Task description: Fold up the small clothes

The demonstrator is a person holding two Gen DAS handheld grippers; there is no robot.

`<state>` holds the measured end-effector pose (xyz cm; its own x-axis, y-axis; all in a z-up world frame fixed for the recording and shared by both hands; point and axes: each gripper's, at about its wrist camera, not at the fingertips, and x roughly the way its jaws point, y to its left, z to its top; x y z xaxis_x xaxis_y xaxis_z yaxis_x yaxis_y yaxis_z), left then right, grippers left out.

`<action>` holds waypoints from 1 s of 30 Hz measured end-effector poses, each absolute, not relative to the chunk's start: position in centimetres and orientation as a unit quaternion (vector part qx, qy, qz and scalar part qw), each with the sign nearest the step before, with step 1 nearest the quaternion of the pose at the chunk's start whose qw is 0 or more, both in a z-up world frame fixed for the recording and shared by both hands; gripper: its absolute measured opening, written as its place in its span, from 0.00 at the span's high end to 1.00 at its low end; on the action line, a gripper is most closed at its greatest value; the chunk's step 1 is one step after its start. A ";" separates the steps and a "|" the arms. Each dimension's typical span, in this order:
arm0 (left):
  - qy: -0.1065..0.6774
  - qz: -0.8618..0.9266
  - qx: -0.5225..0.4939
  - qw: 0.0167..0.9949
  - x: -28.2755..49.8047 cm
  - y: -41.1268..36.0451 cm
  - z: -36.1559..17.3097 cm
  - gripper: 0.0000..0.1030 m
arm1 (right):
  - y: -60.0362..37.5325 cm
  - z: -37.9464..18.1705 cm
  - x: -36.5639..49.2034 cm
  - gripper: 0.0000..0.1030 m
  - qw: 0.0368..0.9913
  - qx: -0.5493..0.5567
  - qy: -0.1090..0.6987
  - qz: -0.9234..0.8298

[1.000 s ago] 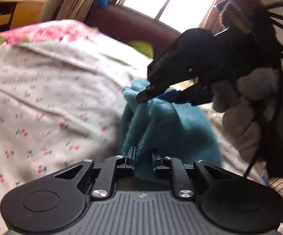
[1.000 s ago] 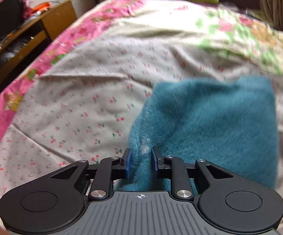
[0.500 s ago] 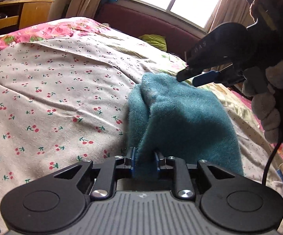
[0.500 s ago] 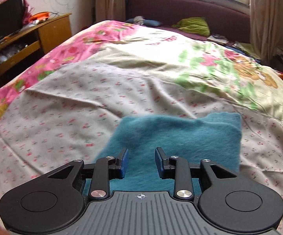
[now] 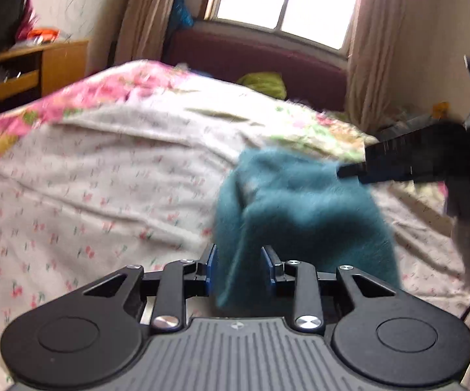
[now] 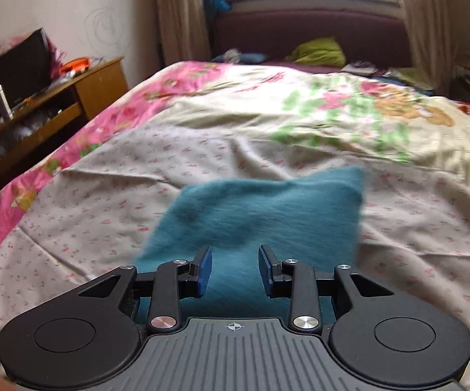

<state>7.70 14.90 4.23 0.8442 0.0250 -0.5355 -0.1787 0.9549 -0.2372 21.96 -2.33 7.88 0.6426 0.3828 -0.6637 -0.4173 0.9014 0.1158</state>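
A teal fluffy cloth (image 5: 300,215) lies folded on the flowered bed sheet (image 5: 104,179). My left gripper (image 5: 238,260) is at the cloth's near edge. Its jaws are opening, and the cloth's fold stands loosely between the blue pads with a gap on the right side. In the left wrist view my right gripper (image 5: 348,174) hovers at the cloth's far right corner. In the right wrist view the right gripper (image 6: 235,260) is over the teal cloth (image 6: 267,208). Its jaws are opening, and the cloth lies flat below them, not pinched.
A wooden shelf unit (image 6: 55,104) with clutter stands left of the bed. A dark red bench (image 6: 300,32) with a green bundle (image 6: 319,52) sits under the window. The sheet (image 6: 104,211) spreads wide to the left. A grey sleeve (image 5: 469,228) hangs at right.
Both grippers were shut on the cloth and have let go. The right one has drawn back and risen, and the cloth has dropped flat. The left pads have parted around the fold.
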 end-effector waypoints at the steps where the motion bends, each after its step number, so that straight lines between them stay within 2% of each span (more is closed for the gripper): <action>1: 0.264 0.041 -0.138 0.954 8.1 14.6 5.1 0.58 | -3.6 7.6 21.6 0.69 0.909 -0.019 0.359 0.210; 5: 0.254 0.004 -0.097 0.962 12.8 12.8 6.1 0.58 | -7.2 4.9 20.3 0.67 0.900 0.013 0.382 0.209; 11: 0.330 0.037 -0.041 0.942 20.1 13.2 0.4 0.60 | -7.0 -0.4 18.7 0.67 0.882 0.033 0.413 0.223; 15: 0.328 0.044 -0.017 0.943 21.2 12.8 0.1 0.59 | -7.0 -0.1 18.6 0.67 0.883 0.027 0.409 0.228; 17: 0.329 0.044 -0.007 0.943 21.5 12.6 0.5 0.60 | -8.4 1.0 19.1 0.69 0.878 0.059 0.414 0.231; 21: 0.298 0.034 -0.010 0.954 20.9 12.7 2.6 0.61 | -11.3 3.5 21.0 0.67 0.898 0.103 0.374 0.208; 25: 0.270 0.022 -0.015 0.963 21.9 12.3 4.3 0.61 | -10.1 4.4 24.9 0.67 0.914 0.099 0.345 0.192; 30: 0.303 0.036 -0.016 0.952 25.8 12.8 2.0 0.61 | -6.2 3.7 29.3 0.68 0.928 0.041 0.326 0.177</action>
